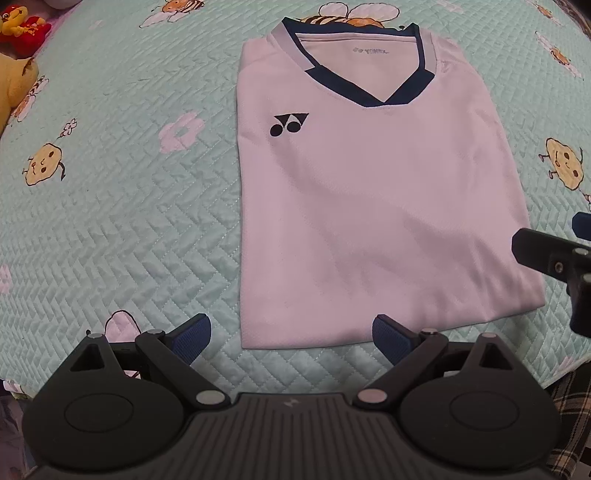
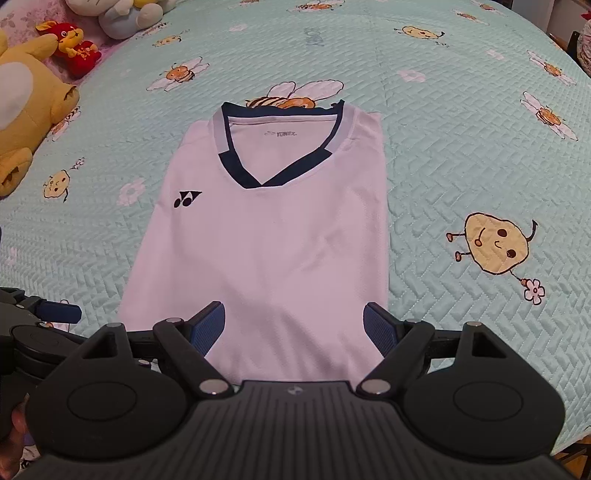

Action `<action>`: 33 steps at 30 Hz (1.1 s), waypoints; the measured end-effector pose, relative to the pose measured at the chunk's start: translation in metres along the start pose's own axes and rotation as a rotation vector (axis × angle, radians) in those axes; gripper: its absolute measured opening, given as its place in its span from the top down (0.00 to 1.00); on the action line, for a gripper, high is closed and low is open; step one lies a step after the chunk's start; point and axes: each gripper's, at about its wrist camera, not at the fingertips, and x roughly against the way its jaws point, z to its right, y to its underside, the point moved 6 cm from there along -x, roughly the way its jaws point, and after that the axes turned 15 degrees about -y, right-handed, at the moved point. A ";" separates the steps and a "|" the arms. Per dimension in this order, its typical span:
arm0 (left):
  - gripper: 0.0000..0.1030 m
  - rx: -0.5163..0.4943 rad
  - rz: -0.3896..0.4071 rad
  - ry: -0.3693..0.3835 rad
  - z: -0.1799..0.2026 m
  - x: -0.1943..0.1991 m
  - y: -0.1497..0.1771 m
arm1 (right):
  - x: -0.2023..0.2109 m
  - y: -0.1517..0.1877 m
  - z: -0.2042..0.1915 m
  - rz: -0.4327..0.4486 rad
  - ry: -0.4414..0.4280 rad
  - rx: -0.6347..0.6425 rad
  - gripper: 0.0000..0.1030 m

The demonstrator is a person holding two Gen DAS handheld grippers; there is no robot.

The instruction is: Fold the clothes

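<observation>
- One white shirt [image 1: 369, 192] with a dark blue V-neck collar [image 2: 280, 147] lies flat on a bed, front up, its sleeves tucked out of sight so it makes a long rectangle.
- One small dark logo [image 1: 289, 124] sits on the chest, at 9 o'clock from the collar's point.
- The left tool [image 1: 291, 334] hovers at the shirt's hem, at 6 o'clock in its own view, jaws spread wide and holding nothing.
- The right tool [image 2: 294, 326] hangs over the hem too, jaws equally wide and empty, the cloth showing between its two blue pads [image 2: 208, 326].
- The bed wears one mint-green quilted cover [image 2: 461, 177] printed with bees and flowers.
- Three plush toys show at 10 o'clock in the right view: one yellow [image 2: 29, 110], one red [image 2: 72, 48], one pale blue [image 2: 125, 16].
</observation>
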 end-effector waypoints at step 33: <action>0.06 -0.010 0.414 0.148 0.272 0.067 -0.117 | 0.073 0.018 0.274 0.393 0.301 -0.222 0.21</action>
